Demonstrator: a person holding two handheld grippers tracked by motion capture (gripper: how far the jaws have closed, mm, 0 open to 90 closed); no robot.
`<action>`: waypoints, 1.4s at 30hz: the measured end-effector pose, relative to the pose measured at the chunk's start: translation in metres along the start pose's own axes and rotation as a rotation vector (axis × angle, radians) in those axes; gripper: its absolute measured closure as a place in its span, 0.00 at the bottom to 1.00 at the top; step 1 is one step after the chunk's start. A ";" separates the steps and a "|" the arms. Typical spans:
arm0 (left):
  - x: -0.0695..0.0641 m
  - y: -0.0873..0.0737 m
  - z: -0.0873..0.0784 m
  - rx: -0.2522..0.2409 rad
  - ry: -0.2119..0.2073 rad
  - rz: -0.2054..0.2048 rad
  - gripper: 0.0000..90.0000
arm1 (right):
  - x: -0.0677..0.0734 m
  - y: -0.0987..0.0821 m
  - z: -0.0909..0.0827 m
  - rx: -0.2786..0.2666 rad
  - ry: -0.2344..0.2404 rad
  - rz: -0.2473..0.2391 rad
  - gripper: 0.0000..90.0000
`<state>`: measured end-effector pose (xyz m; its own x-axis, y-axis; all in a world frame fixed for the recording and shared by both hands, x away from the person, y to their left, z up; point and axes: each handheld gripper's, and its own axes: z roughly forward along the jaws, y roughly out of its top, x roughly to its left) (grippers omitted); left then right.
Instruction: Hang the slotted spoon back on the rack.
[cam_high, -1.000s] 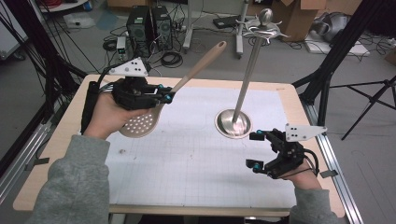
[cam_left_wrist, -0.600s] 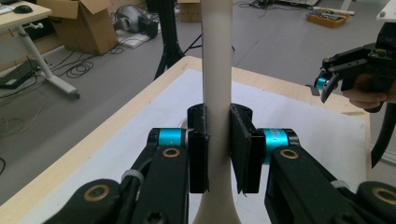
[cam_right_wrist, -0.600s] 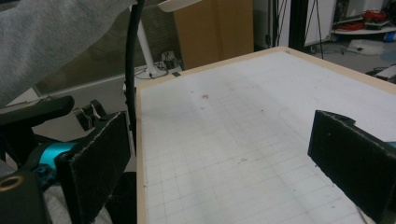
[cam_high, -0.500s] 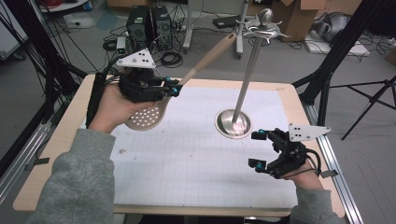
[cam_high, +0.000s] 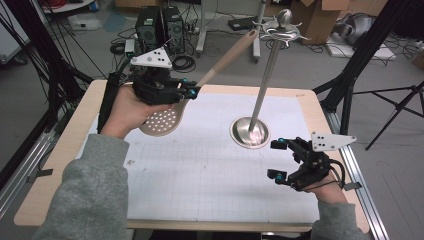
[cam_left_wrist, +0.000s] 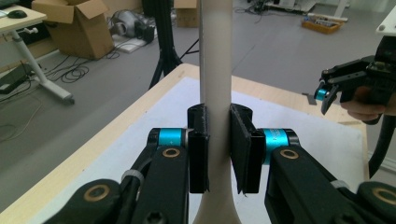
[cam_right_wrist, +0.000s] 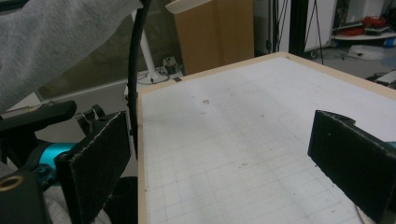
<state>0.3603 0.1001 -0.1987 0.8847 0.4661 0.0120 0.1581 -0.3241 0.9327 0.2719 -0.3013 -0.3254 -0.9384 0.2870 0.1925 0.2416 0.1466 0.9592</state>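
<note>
Grey workshop floor surrounds the pale wooden desk (cam_high: 60, 165), strewn with black cables, cardboard boxes, black computer towers and tripod legs. A white gridded mat (cam_high: 210, 170) covers most of the desk top.

From the high view, the left gripper (cam_high: 192, 93) is raised over the far left part of the desk and clamps the beige slotted spoon with a round perforated bowl and long wooden handle (cam_high: 160, 121); the bowl hangs under the hand, above the mat, and the handle slants up toward the silver metal stand with a round base and hooked top (cam_high: 250, 132), which rises from the mat near the middle. The right gripper (cam_high: 278, 159) hovers near the desk's right edge, its jaws apart with nothing between them.

Up close, the left gripper view shows both black pads pressed flat against the spoon's pale handle (cam_left_wrist: 215, 70), with the other gripper (cam_left_wrist: 327, 91) farther off. In the right gripper view the two foam pads (cam_right_wrist: 98, 154) stand wide over bare mat, a grey sleeve (cam_right_wrist: 56, 42) beyond them.
</note>
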 end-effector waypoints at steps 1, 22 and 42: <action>0.000 0.000 0.000 0.001 -0.003 0.003 0.86 | 0.000 0.000 -0.001 -0.006 0.002 -0.006 0.05; 0.001 0.001 0.011 0.027 -0.024 -0.038 0.86 | 0.001 0.001 -0.004 -0.028 0.027 -0.004 0.05; 0.004 -0.003 0.024 0.034 -0.065 -0.075 0.86 | 0.001 0.002 -0.007 -0.028 0.018 0.000 0.05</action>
<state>0.3741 0.0830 -0.2106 0.8960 0.4363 -0.0821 0.2389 -0.3180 0.9175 0.2695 -0.3070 -0.3222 -0.9426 0.2701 0.1964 0.2353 0.1198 0.9645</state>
